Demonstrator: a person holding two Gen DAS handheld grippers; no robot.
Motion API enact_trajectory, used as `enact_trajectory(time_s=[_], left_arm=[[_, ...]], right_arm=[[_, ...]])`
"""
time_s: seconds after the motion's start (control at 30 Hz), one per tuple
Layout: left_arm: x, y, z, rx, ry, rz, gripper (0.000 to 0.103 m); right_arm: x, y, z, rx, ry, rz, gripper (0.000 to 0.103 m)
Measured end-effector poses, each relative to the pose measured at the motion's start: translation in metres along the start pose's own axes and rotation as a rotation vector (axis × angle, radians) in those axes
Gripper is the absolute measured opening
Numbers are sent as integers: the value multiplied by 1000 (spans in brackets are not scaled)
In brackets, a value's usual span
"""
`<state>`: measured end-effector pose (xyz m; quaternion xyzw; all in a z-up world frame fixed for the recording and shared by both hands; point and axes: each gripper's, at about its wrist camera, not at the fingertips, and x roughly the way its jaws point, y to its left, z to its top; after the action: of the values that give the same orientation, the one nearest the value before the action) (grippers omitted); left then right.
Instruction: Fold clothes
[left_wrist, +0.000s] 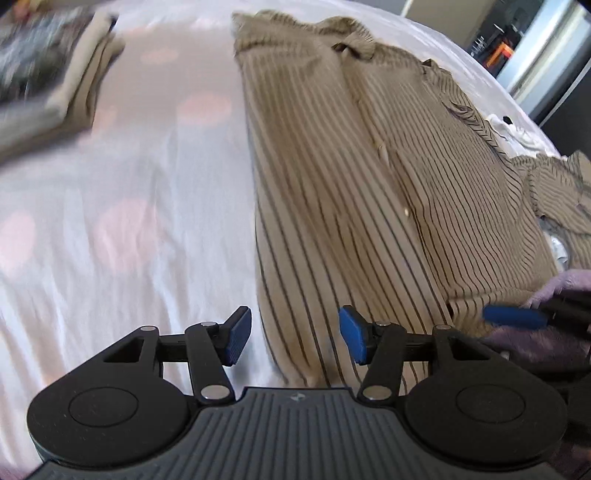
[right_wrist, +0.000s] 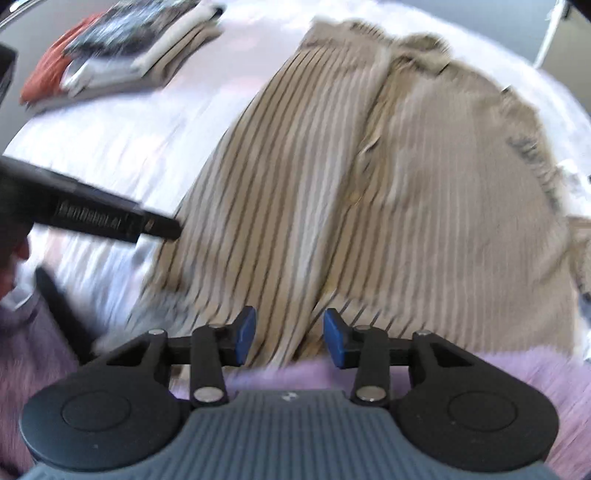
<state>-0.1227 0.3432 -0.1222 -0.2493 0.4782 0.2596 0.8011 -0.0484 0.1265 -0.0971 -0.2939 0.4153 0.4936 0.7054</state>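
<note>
The tan, dark-striped button shirt (left_wrist: 332, 184) was laid flat, unfolded, on the white bed (left_wrist: 129, 221), a stack of folded garments (right_wrist: 122, 55) was set aside, and both the left gripper (left_wrist: 295, 339) and right gripper (right_wrist: 289, 338) were held open and empty.

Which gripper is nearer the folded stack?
Left. The left gripper sits over the striped shirt's left edge, on the folded stack's side. The right gripper is over the shirt's hem, farther right.

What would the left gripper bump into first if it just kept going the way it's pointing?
Most likely the left edge of the striped shirt on the bed sheet: the open left gripper straddles that edge. Depth is hard to judge.
</note>
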Motion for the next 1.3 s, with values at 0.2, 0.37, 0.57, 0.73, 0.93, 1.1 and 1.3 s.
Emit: enact_trajectory(time_s=[0.2,0.37,0.57,0.73,0.93,1.1,1.3], left_arm=[[25,-4,12,46,13,28,50],[40,-13,1,108,71,22,46],[49,-18,-5,173,123,23,46],[33,-13,-1,136,23,-18,46],[17,4,10,15,-91,-38,46],[21,0,15,-6,-97,-9,47],[4,-35,14,69,-152,21,47]], right_arm=[[44,-4,33,154,51,-21,19],[66,3,23,210,166,-44,15],[74,3,25,265,297,-52,15],[59,-1,41,301,323,-75,17],[55,-12,70,281,332,-107,17],[43,-23,85,256,251,-133,17],[33,-36,80,244,212,-91,17]])
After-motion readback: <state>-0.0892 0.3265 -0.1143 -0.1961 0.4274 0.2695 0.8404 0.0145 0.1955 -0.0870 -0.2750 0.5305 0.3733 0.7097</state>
